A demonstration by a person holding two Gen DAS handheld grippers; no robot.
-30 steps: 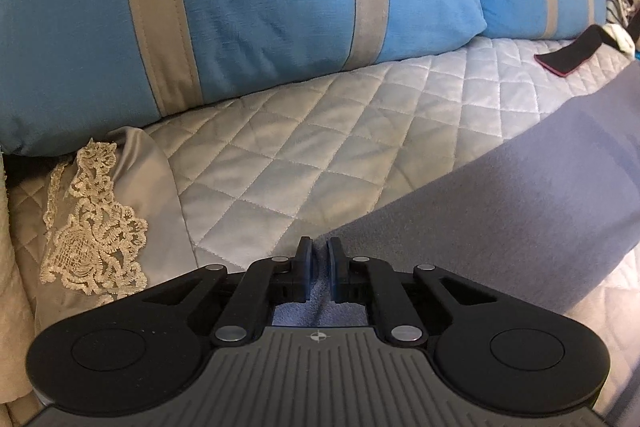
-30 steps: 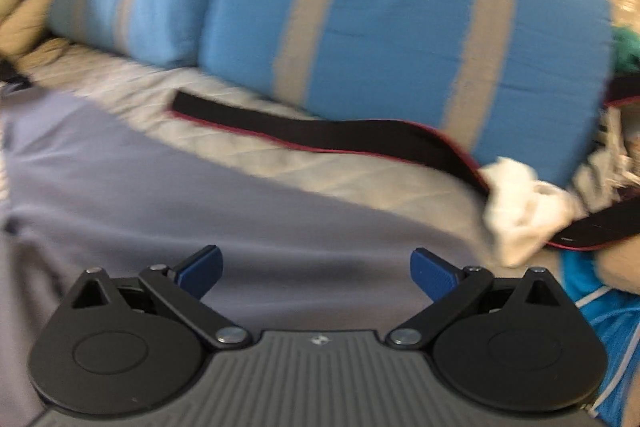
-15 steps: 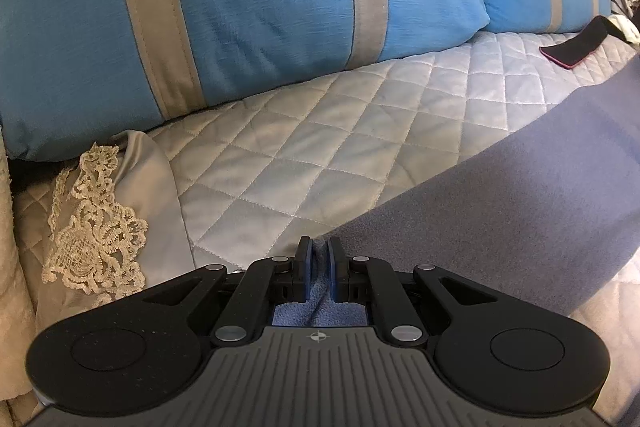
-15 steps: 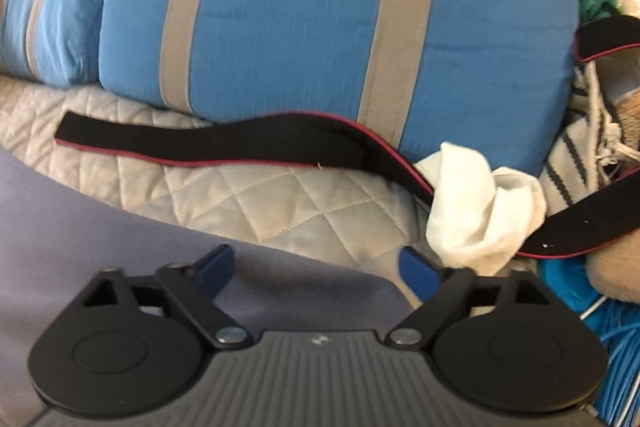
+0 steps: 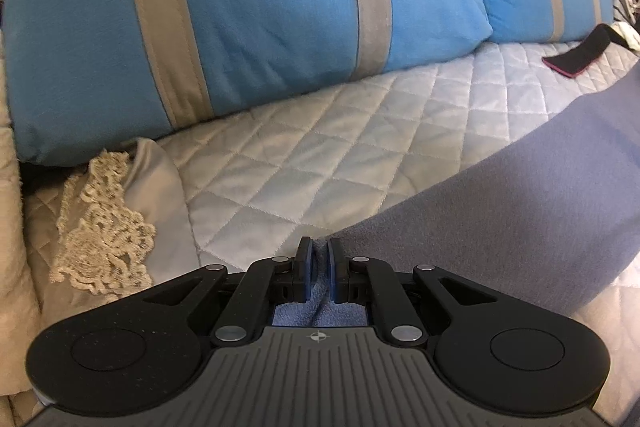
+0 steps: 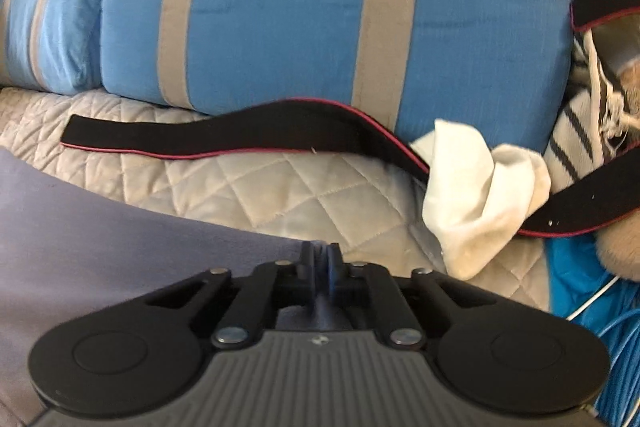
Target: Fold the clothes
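Observation:
A grey-blue garment (image 5: 520, 195) lies on the quilted bed cover (image 5: 320, 155). My left gripper (image 5: 318, 253) is shut on the garment's left corner, with cloth pinched between the blue pads. In the right wrist view the same garment (image 6: 120, 247) spreads to the left, and my right gripper (image 6: 320, 255) is shut on its right corner. Both grippers sit low over the quilt, facing the pillows.
Blue pillows with tan stripes (image 5: 260, 7) (image 6: 320, 7) line the back. A black strap with red edging (image 6: 240, 135) (image 5: 578, 57) lies on the quilt. A white cloth (image 6: 480, 195), striped fabric and blue cables (image 6: 592, 299) crowd the right. A lace-trimmed beige cloth (image 5: 108, 227) lies left.
My right gripper has closed from wide open onto the garment's corner. The left gripper stays shut on its corner and has shifted slightly.

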